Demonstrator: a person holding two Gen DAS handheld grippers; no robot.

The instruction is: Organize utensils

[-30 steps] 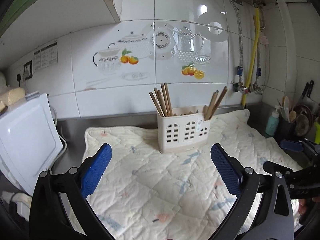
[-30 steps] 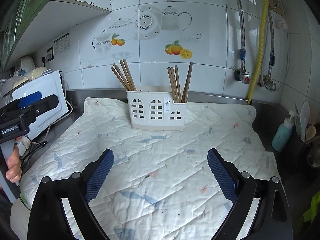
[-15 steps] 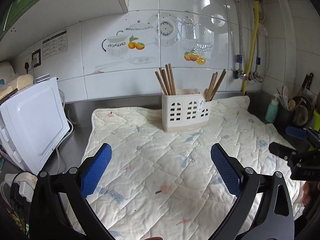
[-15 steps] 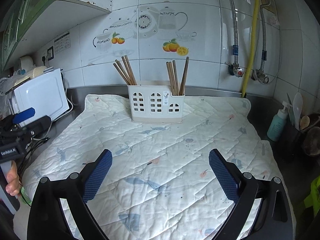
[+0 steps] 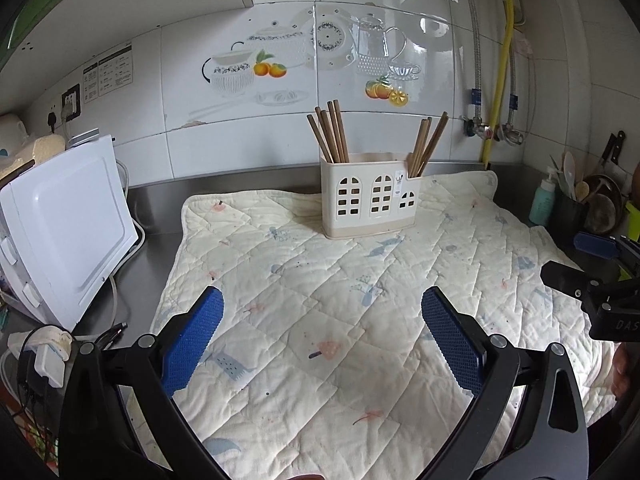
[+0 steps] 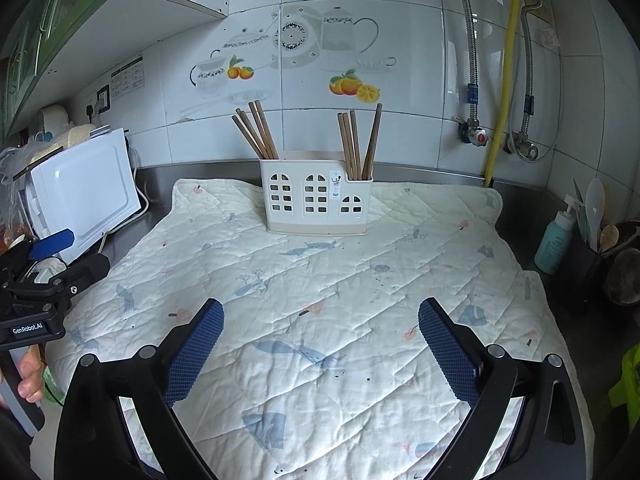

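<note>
The left hand-held gripper (image 5: 322, 336) is released, jaws spread wide and empty, hovering over the near part of the quilted mat (image 5: 320, 320) that covers the tabletop (image 5: 156, 216). A white appliance (image 5: 64, 220) stands at the left edge, off the mat.

The task's things stand at the far centre of the mat, near the tiled wall: a white plastic holder (image 5: 370, 196) with window-shaped cut-outs and two groups of wooden chopsticks. The left group of chopsticks (image 5: 330, 132) leans left in the left compartment; the right group of chopsticks (image 5: 428, 144) leans right in the lower right compartment. The middle of the holder appears empty, though its interior is not visible.

Handling, as a judgement: the chopsticks are light, stiff and thin, with smooth sides that may pivot or slip between the pads. Take hold of the exposed upper shafts, above the rim, one or two at a time, and lift along the lean. The holder is probably light and may tip or slide on the soft mat; steady its wall if needed.

The right hand-held gripper (image 6: 320, 336) is likewise released and empty, well short of the holder. A soap bottle (image 6: 558, 242) stands at the right, off the mat.
</note>
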